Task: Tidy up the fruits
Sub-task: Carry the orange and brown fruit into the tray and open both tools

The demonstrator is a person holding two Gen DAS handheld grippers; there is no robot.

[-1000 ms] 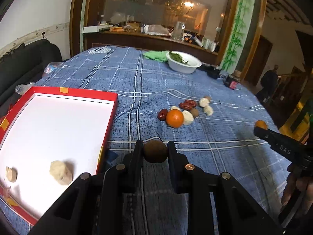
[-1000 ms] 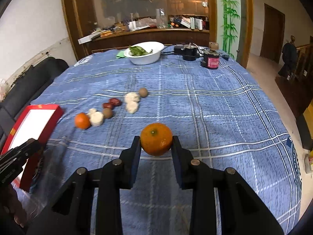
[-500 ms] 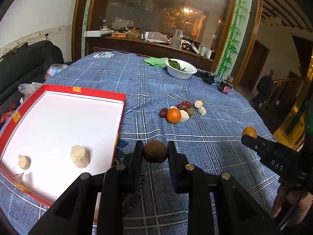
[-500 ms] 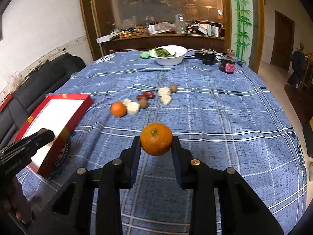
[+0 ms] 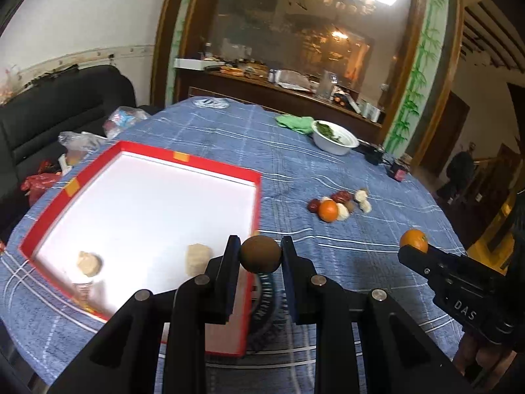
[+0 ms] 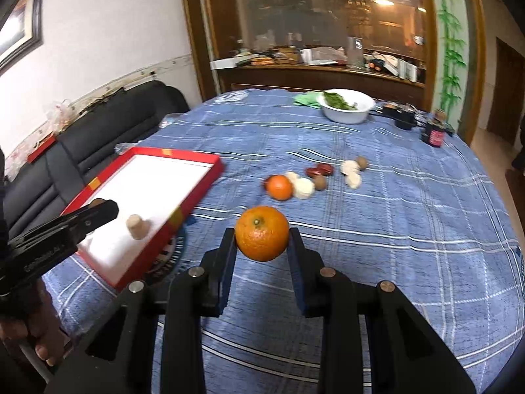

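My left gripper is shut on a round brown fruit, held above the near right corner of the red box with a white floor. Two pale lumps lie in the box. My right gripper is shut on an orange above the blue checked cloth, right of the red box. That orange and the right gripper show at the right edge of the left wrist view. On the cloth lies a pile with another orange, red dates, pale lumps and brown fruits.
A white bowl of greens and a green cloth sit at the table's far side, with a dark jar and black items beside it. A black sofa with plastic bags runs along the left. A hand holds the left gripper.
Both grippers have lifted and swung left toward the red box, each still holding its fruit. The left one now hangs over the box's near right corner.
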